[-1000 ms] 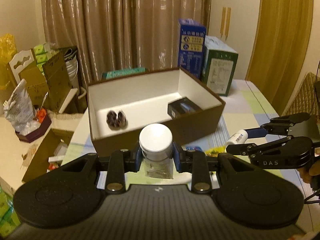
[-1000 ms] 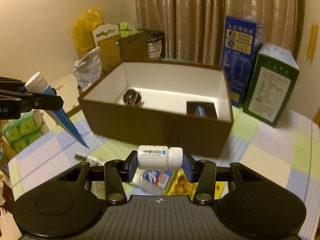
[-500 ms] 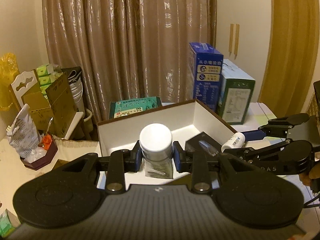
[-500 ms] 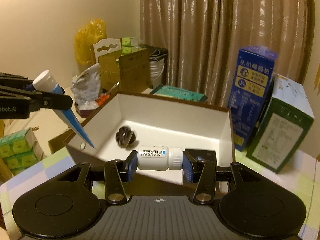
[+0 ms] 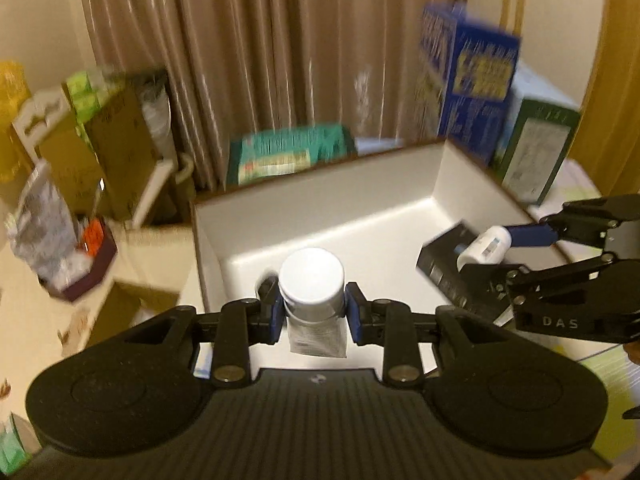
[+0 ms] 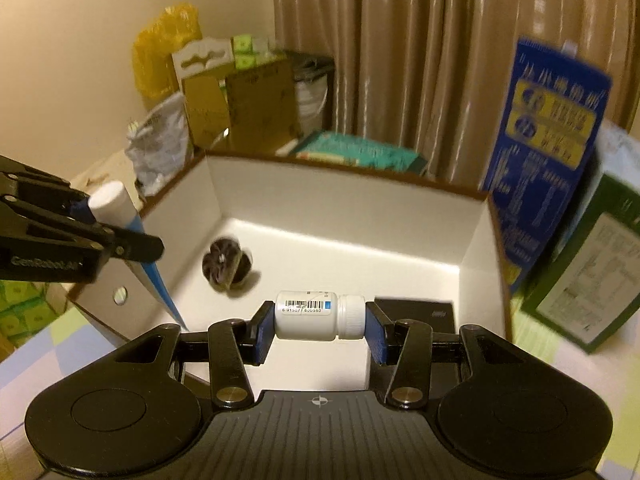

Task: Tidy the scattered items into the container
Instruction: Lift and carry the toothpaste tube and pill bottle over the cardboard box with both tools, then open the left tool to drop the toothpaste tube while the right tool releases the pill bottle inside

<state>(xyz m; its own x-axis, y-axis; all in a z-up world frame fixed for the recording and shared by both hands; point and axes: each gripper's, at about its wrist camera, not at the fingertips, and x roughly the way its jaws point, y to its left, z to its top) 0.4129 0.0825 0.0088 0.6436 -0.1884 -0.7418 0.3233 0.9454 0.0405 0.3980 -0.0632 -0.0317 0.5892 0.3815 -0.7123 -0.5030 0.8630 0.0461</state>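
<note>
My left gripper [image 5: 312, 308] is shut on a blue-and-white tube [image 5: 312, 280], cap up, held over the left part of the open brown box with white inside [image 5: 360, 216]. In the right wrist view the tube [image 6: 132, 236] hangs point down above the box's left wall. My right gripper [image 6: 320, 320] is shut on a white pill bottle [image 6: 316, 315], lying sideways, over the box [image 6: 360, 256]. The bottle also shows in the left wrist view [image 5: 486, 245]. Inside the box lie a dark round item [image 6: 226, 266] and a small black box [image 6: 416, 312].
A tall blue carton [image 6: 548, 152] and a green carton [image 6: 592, 264] stand right of the box. A teal package [image 5: 288, 152] lies behind it. Cardboard boxes [image 6: 240, 100], bags and a curtain are at the back left. The checked tablecloth [image 6: 40, 352] shows at the near edges.
Both grippers have moved forward and tilted down over the box, each still holding its item. The box inside now fills the middle of both views.
</note>
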